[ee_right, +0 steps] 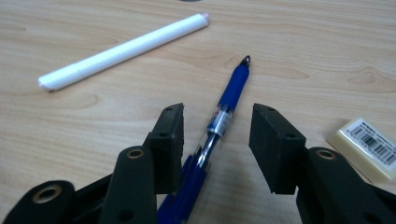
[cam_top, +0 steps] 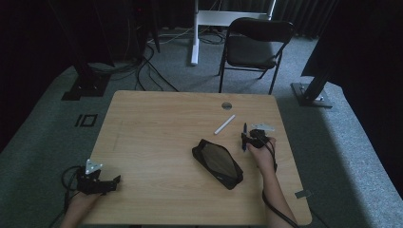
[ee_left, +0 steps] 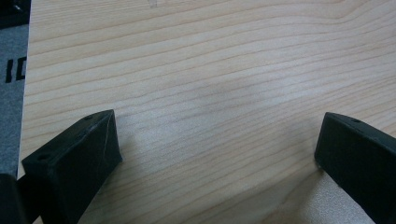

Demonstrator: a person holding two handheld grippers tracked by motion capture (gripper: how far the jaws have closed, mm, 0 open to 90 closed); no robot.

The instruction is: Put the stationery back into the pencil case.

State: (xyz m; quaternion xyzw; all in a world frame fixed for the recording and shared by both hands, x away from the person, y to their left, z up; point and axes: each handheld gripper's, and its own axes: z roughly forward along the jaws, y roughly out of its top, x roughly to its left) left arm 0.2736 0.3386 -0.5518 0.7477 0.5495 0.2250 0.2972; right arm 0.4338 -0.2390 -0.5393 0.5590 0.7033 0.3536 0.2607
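Note:
A blue pen (ee_right: 223, 112) lies on the wooden table (cam_top: 157, 123), its tip pointing away from me. My right gripper (ee_right: 217, 126) stands open around the pen's clear middle, one jaw on each side, the left jaw nearly touching it. In the high view this gripper (cam_top: 246, 138) is at the right of the table, just right of a black pencil case (cam_top: 217, 163). A white pen (ee_right: 123, 48) lies further off to the left. My left gripper (ee_left: 217, 149) is wide open over bare wood at the front left corner (cam_top: 102, 183), holding nothing.
A pale eraser with a barcode label (ee_right: 369, 148) lies right of the right gripper. A round cable hole (cam_top: 226, 105) sits near the table's far edge. Beyond the table stand a black folding chair (cam_top: 254, 47) and stand legs with cables on the grey carpet.

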